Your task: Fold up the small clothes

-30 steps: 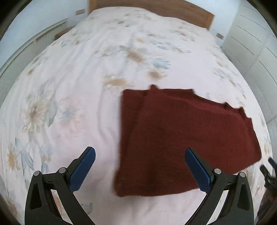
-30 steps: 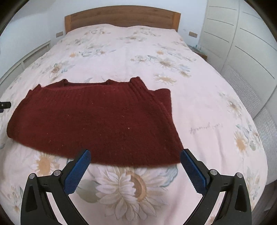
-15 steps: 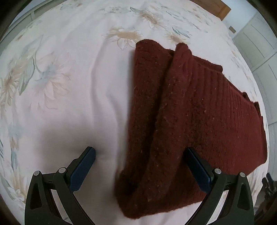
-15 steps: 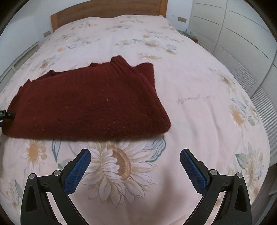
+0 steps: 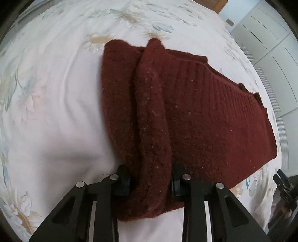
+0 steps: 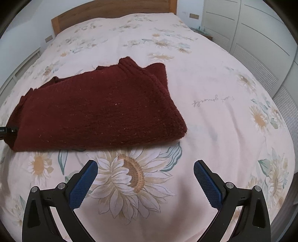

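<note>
Left tool (image 5: 151, 183): black two-finger frame with blue pads, pointing steeply down. Its jaws have just been closing and now pinch a thick fold at the near end of the dark red knitted sweater (image 5: 186, 115); the wool bulges up between the fingers and hides most of both pads.

Right tool (image 6: 145, 179): same make, jaws spread wide, nothing between them. It hovers over a large printed sunflower on the bedspread (image 6: 214, 130), just short of the sweater's near edge and not touching it.

Dark red knitted sweater: folded into a broad flat band, lying across the middle of the bed. From the right wrist view one rounded folded end lies nearest the right tool, the other end runs off to the left, where a black part of the left tool shows at the picture's edge. A ribbed edge and a raised corner stand at the far side.

Bedspread: pale pink cloth with flower print, lightly creased beside the left tool.

Wooden headboard (image 6: 111, 14): at the far end of the bed.

White panelled wardrobe doors (image 6: 260, 37): along the right side.
</note>
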Demonstrator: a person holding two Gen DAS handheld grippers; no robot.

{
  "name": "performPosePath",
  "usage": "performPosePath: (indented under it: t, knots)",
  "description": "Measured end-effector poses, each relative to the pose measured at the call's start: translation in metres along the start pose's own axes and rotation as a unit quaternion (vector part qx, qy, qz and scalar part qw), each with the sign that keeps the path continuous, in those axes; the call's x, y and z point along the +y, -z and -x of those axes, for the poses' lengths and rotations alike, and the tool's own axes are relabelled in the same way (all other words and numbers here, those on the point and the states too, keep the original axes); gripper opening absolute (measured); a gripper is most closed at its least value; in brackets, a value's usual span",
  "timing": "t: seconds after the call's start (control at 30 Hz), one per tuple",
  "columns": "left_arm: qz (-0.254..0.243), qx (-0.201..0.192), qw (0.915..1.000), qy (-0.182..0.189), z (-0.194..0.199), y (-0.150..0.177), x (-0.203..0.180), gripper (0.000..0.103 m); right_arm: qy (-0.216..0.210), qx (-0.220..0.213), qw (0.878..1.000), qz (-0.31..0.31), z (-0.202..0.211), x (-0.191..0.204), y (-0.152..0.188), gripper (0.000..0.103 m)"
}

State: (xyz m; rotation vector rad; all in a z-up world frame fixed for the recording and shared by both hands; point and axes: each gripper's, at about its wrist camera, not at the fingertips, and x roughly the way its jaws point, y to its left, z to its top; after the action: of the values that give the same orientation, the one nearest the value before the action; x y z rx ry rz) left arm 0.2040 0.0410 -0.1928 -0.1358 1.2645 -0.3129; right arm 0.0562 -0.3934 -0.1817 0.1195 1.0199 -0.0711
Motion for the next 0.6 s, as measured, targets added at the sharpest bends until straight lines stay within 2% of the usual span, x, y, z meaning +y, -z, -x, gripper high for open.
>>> performPosePath:
  t: [0.13, 0.2, 0.3, 0.5, 0.6]
  knots:
    - [0.014, -0.001, 0.9999, 0.008, 0.017, -0.004, -0.007, 0.023, -0.002, -0.008, 1.0, -0.001, 0.007, -0.005, -0.003, 0.103]
    - [0.008, -0.003, 1.0, 0.003, 0.031, -0.008, -0.018, 0.022, -0.004, -0.014, 1.0, -0.004, 0.011, -0.01, -0.005, 0.103]
    - [-0.008, -0.011, 0.9998, 0.017, 0.051, -0.017, -0.041, 0.022, -0.005, -0.025, 1.0, -0.014, 0.017, -0.02, -0.011, 0.103]
    - [-0.03, -0.03, 0.9962, 0.076, 0.086, -0.055, -0.108, 0.02, -0.008, -0.047, 0.998, -0.041, 0.034, -0.048, -0.022, 0.103]
    - [-0.072, -0.036, 0.9934, 0.082, 0.088, -0.075, -0.159, 0.02, -0.002, -0.06, 0.997, -0.045, 0.043, -0.064, -0.027, 0.103]
